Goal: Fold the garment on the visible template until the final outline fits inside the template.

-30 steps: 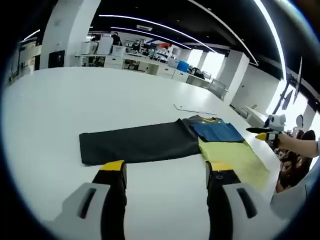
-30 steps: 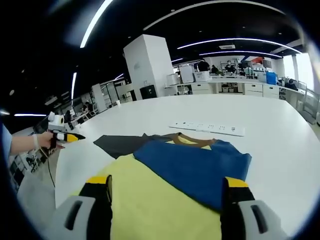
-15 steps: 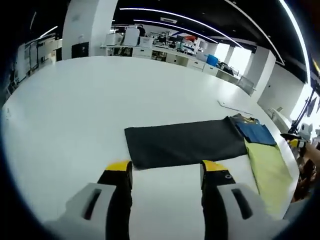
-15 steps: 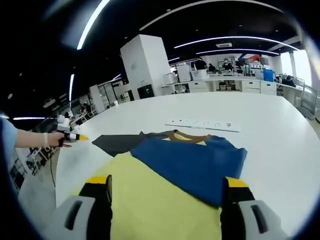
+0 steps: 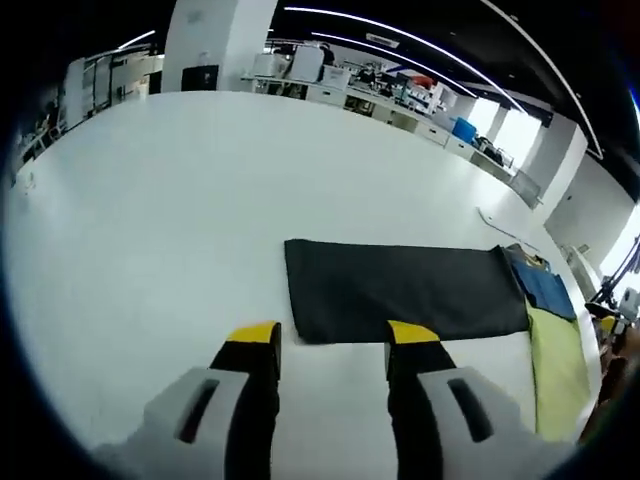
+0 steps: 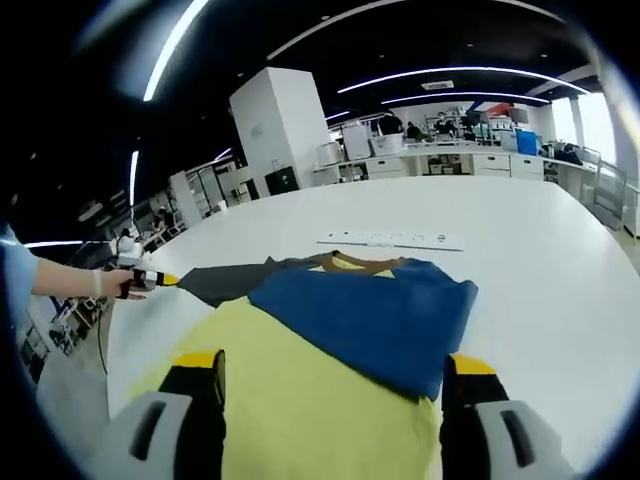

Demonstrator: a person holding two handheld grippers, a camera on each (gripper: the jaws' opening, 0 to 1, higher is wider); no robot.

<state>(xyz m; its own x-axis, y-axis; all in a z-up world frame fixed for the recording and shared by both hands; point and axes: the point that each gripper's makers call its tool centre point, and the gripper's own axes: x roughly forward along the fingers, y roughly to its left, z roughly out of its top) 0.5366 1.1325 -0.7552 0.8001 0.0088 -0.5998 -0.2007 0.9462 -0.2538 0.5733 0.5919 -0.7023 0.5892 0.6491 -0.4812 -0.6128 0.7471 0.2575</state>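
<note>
On the wide white table (image 5: pixel 150 200), we are seeing a garment (image 6: pixel 330 350) lying flat in three colour blocks: a dark grey part (image 5: pixel 400 290), a blue part (image 6: pixel 370 315) and a yellow part (image 6: pixel 310 400). From the left gripper view, the grey part is stretching as a long rectangle across the middle of the table, its near edge just beyond the left gripper (image 5: pixel 330 345), whose yellow-tipped jaws are standing apart over bare tabletop and holding nothing. Toward the table's right edge in that view, the blue and yellow parts are adjoining the grey one.

From the right gripper view, we are looking along the right gripper (image 6: pixel 330 375), whose jaws are spread wide above the yellow cloth with nothing between them; whether the tips are touching the fabric we cannot tell. The blue part is lying over the yellow, with a brown collar (image 6: pixel 355 265) showing at its far end. Beyond the collar, a long white power strip (image 6: pixel 390 239) is lying on the table, apart from the garment. At the left of this view, a person's hand (image 6: pixel 110 283) is holding the left gripper near the grey end. Desks and people are showing in the office beyond the table's far edge.
</note>
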